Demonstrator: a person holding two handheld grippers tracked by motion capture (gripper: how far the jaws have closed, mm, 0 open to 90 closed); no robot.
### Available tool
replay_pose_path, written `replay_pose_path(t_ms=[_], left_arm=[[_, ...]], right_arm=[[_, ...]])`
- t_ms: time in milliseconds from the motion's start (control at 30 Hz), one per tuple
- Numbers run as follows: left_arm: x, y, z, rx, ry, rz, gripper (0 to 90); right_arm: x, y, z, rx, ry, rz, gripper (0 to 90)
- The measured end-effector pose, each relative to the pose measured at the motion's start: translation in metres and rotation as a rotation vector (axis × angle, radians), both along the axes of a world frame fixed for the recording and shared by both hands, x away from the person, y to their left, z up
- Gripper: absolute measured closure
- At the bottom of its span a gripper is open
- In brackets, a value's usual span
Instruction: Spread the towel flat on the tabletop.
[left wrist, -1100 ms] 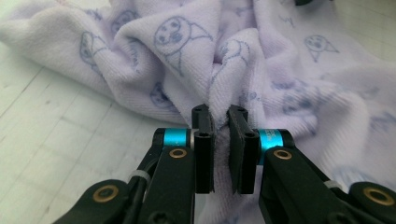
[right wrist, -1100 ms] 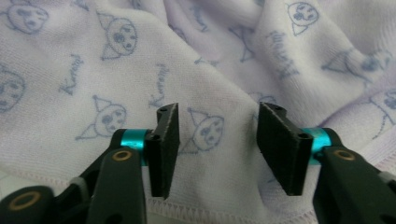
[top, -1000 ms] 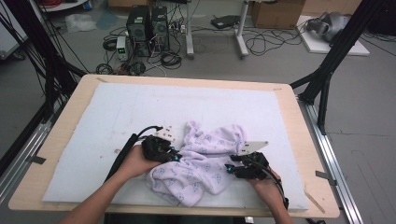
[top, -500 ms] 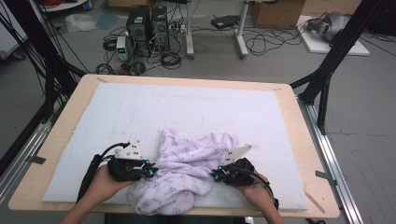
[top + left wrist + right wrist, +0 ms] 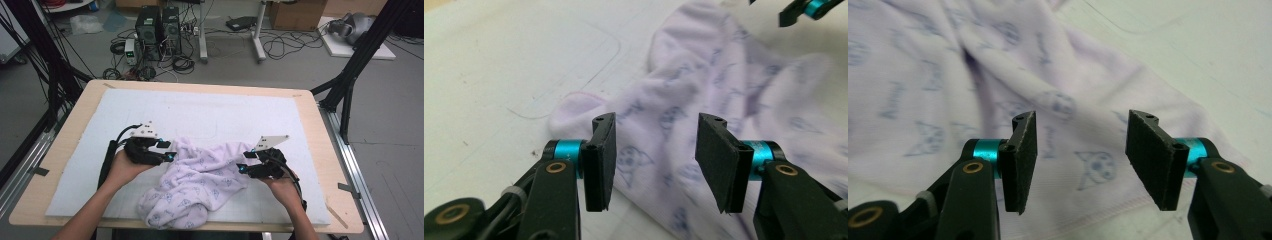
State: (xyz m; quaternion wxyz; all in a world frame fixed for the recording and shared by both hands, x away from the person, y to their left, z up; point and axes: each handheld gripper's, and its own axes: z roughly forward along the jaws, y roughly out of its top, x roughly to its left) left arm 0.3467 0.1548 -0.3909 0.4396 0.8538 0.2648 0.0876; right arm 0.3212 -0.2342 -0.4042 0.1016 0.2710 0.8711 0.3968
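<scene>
On white table pad (image 5: 90, 165) — left gripper (image 5: 170, 156), right gripper (image 5: 241, 168) flank crumpled lilac garment (image 5: 200, 185); both sets of jaws just opened, clamping nothing.

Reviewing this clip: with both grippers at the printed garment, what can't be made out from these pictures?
- Garment: bunched in the high view, its folds hiding its type and shape.
- Its print: too small in the high view; soft in both gripper views.
- Left gripper and right gripper: jaws just opened, nothing between; whether they hang above or rest on the cloth is unclear.
</scene>
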Motion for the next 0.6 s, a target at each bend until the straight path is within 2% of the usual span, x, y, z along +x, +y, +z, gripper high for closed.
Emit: replay_pose_path(t_ms=[67,167,267,300,333,367,400,433,467,500,567,600], left_arm=[[0.011,-0.007,-0.011,0.016,0.019,0.027,50.7],[0.025,-0.016,-0.028,0.082,0.035,0.073,46.0],[0.035,-0.020,-0.044,0.130,0.073,0.084,46.3],[0.036,-0.020,-0.047,0.126,0.075,0.077,53.8],[0.037,-0.019,-0.046,0.108,0.077,0.068,53.8],[0.036,-0.018,-0.045,0.106,0.073,0.044,69.8],[0.035,-0.019,-0.045,0.119,0.062,0.042,79.5],[0.034,-0.019,-0.043,0.129,0.059,0.036,83.2],[0.033,-0.018,-0.042,0.129,0.063,0.037,83.2],[0.031,-0.016,-0.039,0.127,0.059,0.048,83.7],[0.028,-0.009,-0.030,0.117,0.031,0.071,84.1],[0.026,-0.004,-0.023,0.096,0.015,0.089,84.2]], right_arm=[[0.007,0.001,-0.005,-0.035,0.004,-0.027,44.3],[0.019,0.006,-0.016,-0.079,0.010,-0.034,42.4],[0.023,0.008,-0.022,-0.098,0.025,-0.036,42.9],[0.026,0.012,-0.027,-0.113,0.044,-0.029,49.1],[0.026,0.012,-0.027,-0.113,0.044,-0.029,49.1],[0.027,0.014,-0.030,-0.124,0.053,-0.015,56.2],[0.028,0.016,-0.032,-0.121,0.048,0.001,66.2],[0.030,0.018,-0.032,-0.101,0.063,0.033,80.3],[0.030,0.018,-0.032,-0.101,0.063,0.033,80.3],[0.032,0.019,-0.032,-0.093,0.065,0.050,84.0],[0.035,0.021,-0.030,-0.092,0.073,0.042,85.4],[0.036,0.021,-0.027,-0.089,0.067,0.034,85.6]])
